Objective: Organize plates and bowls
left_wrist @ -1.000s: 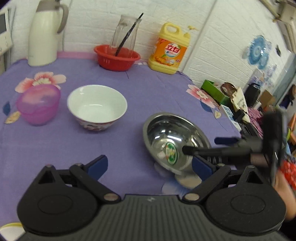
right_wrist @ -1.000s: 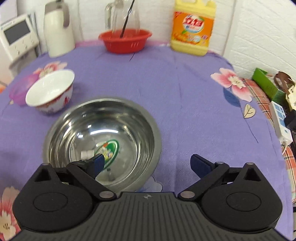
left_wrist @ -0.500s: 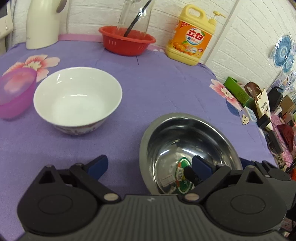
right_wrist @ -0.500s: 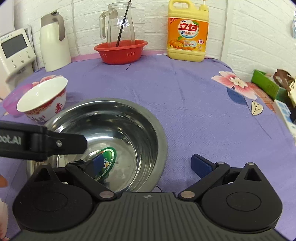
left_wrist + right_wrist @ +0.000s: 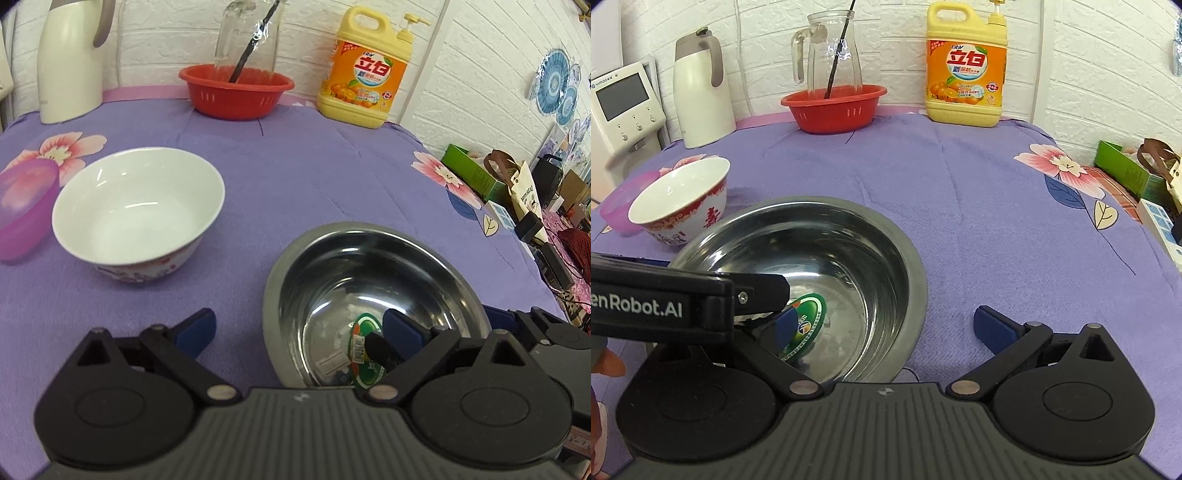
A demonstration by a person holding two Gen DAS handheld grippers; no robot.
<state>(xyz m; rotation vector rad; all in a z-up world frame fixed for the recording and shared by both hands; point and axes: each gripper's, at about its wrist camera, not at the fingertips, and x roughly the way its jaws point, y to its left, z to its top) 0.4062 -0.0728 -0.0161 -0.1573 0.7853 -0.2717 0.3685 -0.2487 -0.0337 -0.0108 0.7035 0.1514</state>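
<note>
Right wrist view: spread right gripper (image 5: 882, 325) straddles the steel bowl's (image 5: 871, 258) near rim.

A home kitchen table: purple floral tablecloth (image 5: 960, 192), yellow dish-soap jug (image 5: 964, 66), white thermos (image 5: 701, 92), red plastic colander (image 5: 834, 107), white brick wall (image 5: 1100, 55).

Sitting just ahead of the right gripper (image 5: 882, 325) on the bench (image 5: 960, 192): steel bowl (image 5: 879, 258), its near rim lying between the fingers. Standing ahead-left, just beside it: porcelain bowl (image 5: 683, 206), with plastic bowl (image 5: 617, 206) further left. Lining up far ahead: thermos (image 5: 701, 88), basket (image 5: 834, 107) holding a pitcher (image 5: 831, 51), detergent jug (image 5: 964, 66).
</note>
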